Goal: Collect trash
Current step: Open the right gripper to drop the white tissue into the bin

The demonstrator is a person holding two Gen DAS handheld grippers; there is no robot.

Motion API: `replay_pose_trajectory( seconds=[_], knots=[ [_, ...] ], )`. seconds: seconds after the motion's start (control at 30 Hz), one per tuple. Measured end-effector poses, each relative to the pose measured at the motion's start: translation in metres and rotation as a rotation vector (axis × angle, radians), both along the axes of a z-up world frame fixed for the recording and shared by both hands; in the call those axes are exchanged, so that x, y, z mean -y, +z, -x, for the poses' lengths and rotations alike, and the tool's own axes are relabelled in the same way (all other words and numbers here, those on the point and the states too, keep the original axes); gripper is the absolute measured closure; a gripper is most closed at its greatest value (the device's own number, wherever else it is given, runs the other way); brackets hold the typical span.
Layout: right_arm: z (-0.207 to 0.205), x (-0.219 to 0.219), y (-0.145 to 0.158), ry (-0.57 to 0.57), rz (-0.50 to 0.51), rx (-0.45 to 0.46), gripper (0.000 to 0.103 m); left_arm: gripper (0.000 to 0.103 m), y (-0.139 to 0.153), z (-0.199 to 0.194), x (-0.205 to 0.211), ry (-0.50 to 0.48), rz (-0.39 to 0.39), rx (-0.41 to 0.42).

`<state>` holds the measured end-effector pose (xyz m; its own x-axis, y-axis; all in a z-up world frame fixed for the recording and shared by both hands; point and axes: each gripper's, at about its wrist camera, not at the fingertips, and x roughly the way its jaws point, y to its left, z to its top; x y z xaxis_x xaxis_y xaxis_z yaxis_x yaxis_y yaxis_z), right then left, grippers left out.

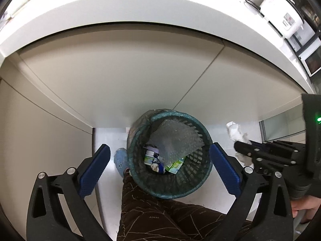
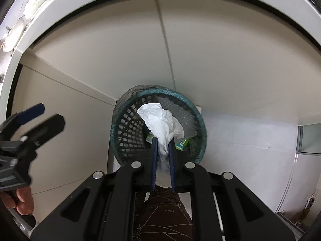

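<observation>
Right wrist view: crumpled white tissue is pinched between my right claw fingers, held just ahead over the green mesh bin. Bin already holds cartons and bubble wrap; release is judged outstanding. My left claw is spread, empty, bin beyond it. Pale cabinet fronts and white counter lie beyond.

My views: bright even light, glare on countertop, heavy fisheye bend, my left gripper blurred.
</observation>
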<state>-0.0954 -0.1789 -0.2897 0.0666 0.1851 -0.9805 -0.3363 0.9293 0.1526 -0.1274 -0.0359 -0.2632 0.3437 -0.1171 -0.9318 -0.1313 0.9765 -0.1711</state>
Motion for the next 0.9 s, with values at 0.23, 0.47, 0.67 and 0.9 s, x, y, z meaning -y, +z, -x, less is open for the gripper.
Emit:
replay_pose_trajectory(
  seconds=[0.23, 0.47, 0.67, 0.9],
  knots=[
    [0.003, -0.015, -0.001, 0.033, 0.009, -0.012, 0.091, 0.006, 0.001, 0.006, -0.017, 0.037, -0.001, -0.006],
    [-0.001, -0.019, -0.01, 0.051, 0.019, -0.033, 0.078, 0.006, -0.002, 0.01, -0.028, 0.061, 0.007, -0.024],
    [-0.001, -0.021, -0.014, 0.053, 0.024, -0.048, 0.065, 0.006, -0.007, 0.014, -0.031, 0.061, 0.02, -0.035],
    [0.001, -0.025, -0.012, 0.056, 0.02, -0.049, 0.037, 0.006, -0.009, 0.013, -0.035, 0.066, 0.032, -0.032]
  ],
)
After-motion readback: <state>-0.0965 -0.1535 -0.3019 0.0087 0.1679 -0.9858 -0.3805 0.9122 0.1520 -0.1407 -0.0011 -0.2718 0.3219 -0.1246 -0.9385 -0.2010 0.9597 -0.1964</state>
